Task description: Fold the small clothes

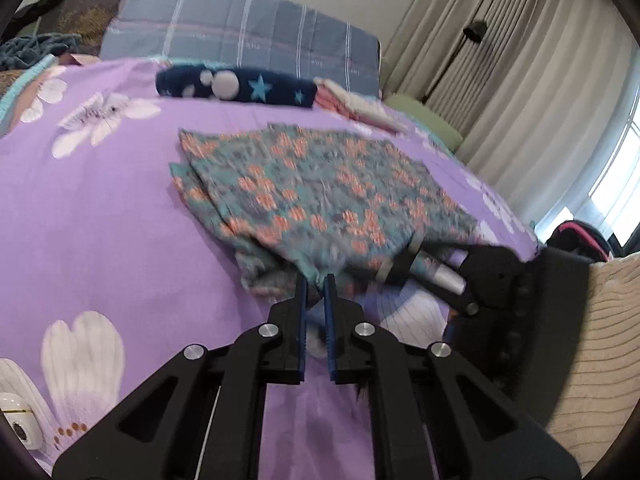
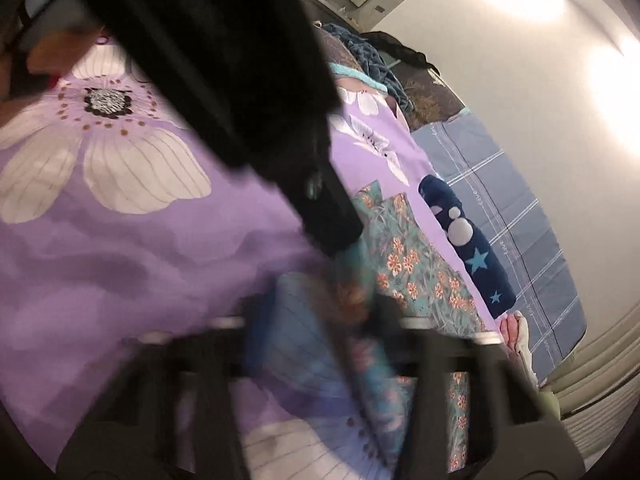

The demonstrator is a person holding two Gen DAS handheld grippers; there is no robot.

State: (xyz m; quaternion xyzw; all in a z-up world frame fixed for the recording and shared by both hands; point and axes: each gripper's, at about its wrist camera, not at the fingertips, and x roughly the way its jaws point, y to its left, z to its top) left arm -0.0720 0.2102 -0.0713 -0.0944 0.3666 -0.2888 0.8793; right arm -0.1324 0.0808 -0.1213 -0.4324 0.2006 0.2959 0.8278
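A teal garment with orange flowers (image 1: 320, 192) lies on the purple flowered bedspread (image 1: 100, 220). My left gripper (image 1: 315, 280) is shut on the garment's near edge. My right gripper (image 1: 404, 264) shows at the right in the left wrist view, with its fingers on the same edge. In the right wrist view the garment (image 2: 412, 256) runs up the middle and a strip of it lies between my blurred right gripper (image 2: 320, 320) fingers. The left gripper's black body (image 2: 224, 80) crosses the top of that view.
A folded navy cloth with stars (image 1: 240, 86) and a folded pink and white cloth (image 1: 356, 106) lie beyond the garment. A grey checked pillow (image 1: 240, 28) is behind them. Curtains (image 1: 520, 80) hang at the right. A small white device (image 1: 20, 424) lies near left.
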